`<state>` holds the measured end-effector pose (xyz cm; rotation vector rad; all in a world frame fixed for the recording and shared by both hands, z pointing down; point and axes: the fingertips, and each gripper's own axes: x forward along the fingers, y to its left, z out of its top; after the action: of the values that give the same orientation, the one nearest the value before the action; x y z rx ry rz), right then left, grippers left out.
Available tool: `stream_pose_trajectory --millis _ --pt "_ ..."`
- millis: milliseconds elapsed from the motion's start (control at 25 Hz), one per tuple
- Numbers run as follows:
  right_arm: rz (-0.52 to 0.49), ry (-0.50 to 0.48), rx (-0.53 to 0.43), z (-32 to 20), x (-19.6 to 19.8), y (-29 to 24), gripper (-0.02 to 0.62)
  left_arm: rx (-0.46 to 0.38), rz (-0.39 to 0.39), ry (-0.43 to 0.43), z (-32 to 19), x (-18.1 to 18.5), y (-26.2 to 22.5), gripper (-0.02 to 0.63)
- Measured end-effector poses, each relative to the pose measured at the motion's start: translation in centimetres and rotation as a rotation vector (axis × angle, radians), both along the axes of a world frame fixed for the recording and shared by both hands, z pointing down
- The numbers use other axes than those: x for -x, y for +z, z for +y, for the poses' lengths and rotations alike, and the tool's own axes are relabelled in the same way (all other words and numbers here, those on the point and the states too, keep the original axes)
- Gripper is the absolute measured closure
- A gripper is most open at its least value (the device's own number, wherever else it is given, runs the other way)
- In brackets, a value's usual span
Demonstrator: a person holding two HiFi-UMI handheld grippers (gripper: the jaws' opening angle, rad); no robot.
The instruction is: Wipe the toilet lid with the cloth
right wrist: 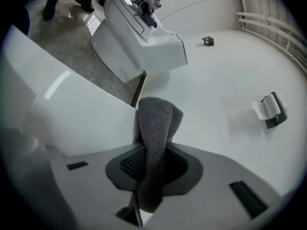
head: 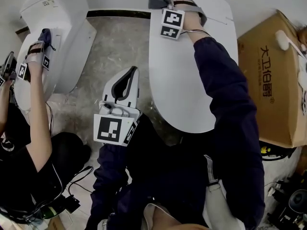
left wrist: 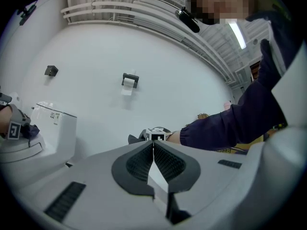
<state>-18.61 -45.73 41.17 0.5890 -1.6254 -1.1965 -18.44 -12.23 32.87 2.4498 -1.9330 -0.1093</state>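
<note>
As only the right gripper view shows, right tool (right wrist: 153,150) clamps cloth (right wrist: 156,121).

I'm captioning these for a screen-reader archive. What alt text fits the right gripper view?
The right tongs are shut on a grey cloth, next to a white toilet lid. A second toilet stands beyond, and a paper holder hangs on the wall.

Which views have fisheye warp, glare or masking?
Head view: even light, mild warp, toilet lid nearly blown out white. Left gripper view: heavy fisheye, dark vignetted corners, a mosaic patch at top, bright ceiling light. Right gripper view: same fisheye and vignette, a soft glare streak on the lid, cloth texture crisp.
</note>
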Motion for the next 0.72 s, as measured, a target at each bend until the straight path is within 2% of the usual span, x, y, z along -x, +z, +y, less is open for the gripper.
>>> stream_pose_trajectory --millis 320,720 --pt "0.089 -0.037 0.132 4.0 -0.9 0.9 0.518 0.001 -0.002 -0.015 -0.8 0.3 0.3 0.589" --pt "0.103 -0.066 0.252 11.2 -2.0 1.7 0.518 -0.035 0.001 -0.028 -1.0 0.7 -1.5 0.589"
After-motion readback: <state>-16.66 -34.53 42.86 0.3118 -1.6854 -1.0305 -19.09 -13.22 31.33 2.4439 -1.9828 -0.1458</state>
